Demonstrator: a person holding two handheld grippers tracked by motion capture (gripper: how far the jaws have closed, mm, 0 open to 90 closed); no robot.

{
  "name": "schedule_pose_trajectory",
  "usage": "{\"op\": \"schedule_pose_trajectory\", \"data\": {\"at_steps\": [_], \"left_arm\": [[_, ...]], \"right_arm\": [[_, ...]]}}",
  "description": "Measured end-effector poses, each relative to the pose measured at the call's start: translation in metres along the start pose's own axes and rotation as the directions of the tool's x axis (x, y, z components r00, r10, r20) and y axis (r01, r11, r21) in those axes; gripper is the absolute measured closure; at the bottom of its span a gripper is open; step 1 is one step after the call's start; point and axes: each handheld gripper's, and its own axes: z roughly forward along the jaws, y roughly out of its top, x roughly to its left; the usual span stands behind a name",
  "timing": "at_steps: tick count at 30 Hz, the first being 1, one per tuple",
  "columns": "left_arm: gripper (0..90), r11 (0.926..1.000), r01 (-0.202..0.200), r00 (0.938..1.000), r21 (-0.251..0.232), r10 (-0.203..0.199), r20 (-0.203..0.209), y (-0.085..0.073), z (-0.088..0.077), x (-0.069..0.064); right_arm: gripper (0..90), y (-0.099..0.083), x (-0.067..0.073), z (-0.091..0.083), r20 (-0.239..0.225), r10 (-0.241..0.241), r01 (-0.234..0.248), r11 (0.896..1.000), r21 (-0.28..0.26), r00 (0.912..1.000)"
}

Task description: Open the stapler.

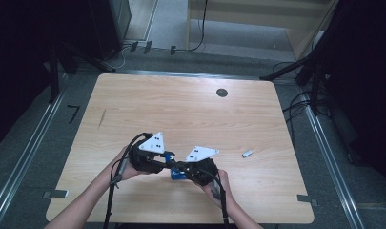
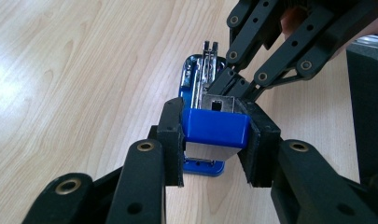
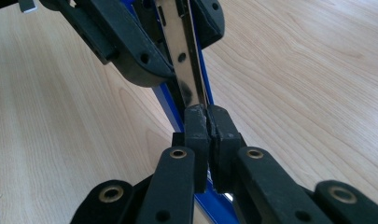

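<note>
Left tool [image 2: 214, 140] clamped on the blue rear end of an opened stapler [image 2: 215, 125], one pad against each side of the blue block. Right tool [image 3: 209, 140] pinched nearly closed on the tip of the stapler's thin metal arm [image 3: 182, 51], pads pressing the strip from both sides. Seen from the left gripper view, the right tool [image 2: 233, 91] reaching in from the upper right, meeting the silver staple channel [image 2: 207, 70] just past the blue block. Blue base of the stapler [image 2: 196, 165] resting on the desk [image 2: 60, 70] beneath the raised part. Whether any staples sit in the channel: cannot tell. From the high view, left tool [image 1: 164, 160] and right tool [image 1: 181, 167] meeting over the stapler [image 1: 175, 174] near the desk's front edge, about midway along it, a hand behind each. Small pale oblong object [image 1: 248, 153] lying well apart toward the desk's right edge. Dark round cable port [image 1: 222, 92] set near the far edge of the desk [image 1: 181, 109].
</note>
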Motion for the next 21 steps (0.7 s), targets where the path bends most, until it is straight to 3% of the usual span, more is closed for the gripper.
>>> {"op": "schedule_pose_trajectory", "data": {"at_steps": [21], "left_arm": [[65.4,0.9997,0.010,0.9999,0.021,-0.010,0.006,0.0025,0.0009,0.0016]], "right_arm": [[90.0,-0.0004,-0.0027,0.0050,-0.012,-0.043,0.043,0.999,0.016,0.9990]]}}
